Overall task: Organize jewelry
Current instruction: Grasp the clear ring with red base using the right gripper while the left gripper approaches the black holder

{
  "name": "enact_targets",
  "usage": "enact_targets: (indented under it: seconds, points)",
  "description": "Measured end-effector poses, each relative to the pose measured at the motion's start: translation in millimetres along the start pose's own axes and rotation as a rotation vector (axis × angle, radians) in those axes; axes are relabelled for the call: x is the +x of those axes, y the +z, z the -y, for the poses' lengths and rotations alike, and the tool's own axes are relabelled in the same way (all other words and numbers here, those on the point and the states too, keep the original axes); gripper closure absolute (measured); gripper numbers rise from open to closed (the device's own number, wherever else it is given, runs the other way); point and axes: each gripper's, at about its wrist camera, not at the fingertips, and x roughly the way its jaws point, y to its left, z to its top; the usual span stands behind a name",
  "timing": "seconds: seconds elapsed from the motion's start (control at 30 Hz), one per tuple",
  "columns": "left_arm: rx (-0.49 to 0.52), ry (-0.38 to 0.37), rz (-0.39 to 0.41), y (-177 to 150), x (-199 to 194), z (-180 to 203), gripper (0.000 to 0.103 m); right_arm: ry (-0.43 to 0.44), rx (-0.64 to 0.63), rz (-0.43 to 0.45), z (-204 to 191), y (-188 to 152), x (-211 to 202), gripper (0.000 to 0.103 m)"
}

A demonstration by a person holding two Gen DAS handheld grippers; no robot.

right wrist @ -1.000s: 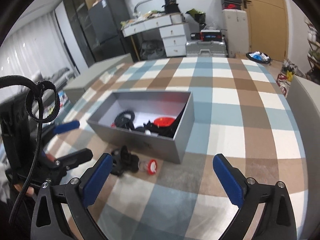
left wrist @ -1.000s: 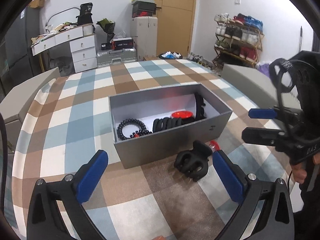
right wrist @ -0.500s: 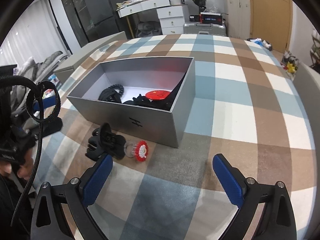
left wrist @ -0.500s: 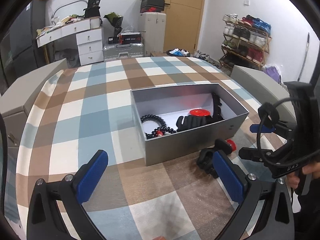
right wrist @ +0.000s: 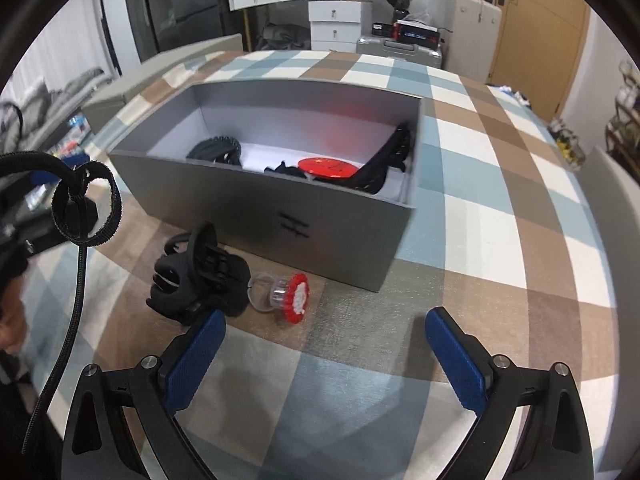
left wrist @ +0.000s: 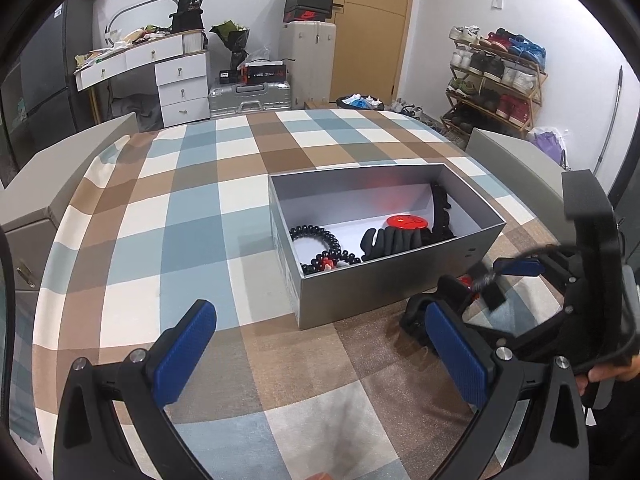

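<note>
most pieces boxed, two still out on the cloth

the grey box (right wrist: 280, 216) sits open on the checked tablecloth (left wrist: 192, 240) and already holds a good share of the jewelry: a black bead bracelet (left wrist: 320, 242) at one end, a black hair claw (left wrist: 394, 240) in the middle, a round red badge (left wrist: 407, 222) beside it, and another dark piece leaning against the far end wall, too dim to name.

two things remain outside, just in front of the box's long wall: a large black claw clip (right wrist: 200, 276) and, touching it, a clear ring with a red and white top (right wrist: 286, 294) lying on its side.

the right gripper (right wrist: 324, 356) hangs low over the cloth near these two, jaws spread wide and holding nothing; the clip lies just ahead of its left finger. the left gripper (left wrist: 320, 348) is also wide open and empty, aimed at the box's near corner.

by my reckoning the job is well past halfway: the clip and the ring must still be picked up and set inside.
</note>
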Motion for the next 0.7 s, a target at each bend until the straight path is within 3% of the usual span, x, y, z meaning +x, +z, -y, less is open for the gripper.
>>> enact_targets:
  seconds: [0.53, 0.7]
  points:
    - [0.015, 0.007, -0.024, -3, 5, 2, 0.001, -0.073, 0.044, 0.014, 15, 2, -1, 0.004]
    - [0.022, 0.010, -0.031, -3, 6, 2, 0.001, -0.047, 0.068, 0.021, 19, 3, -3, 0.023]
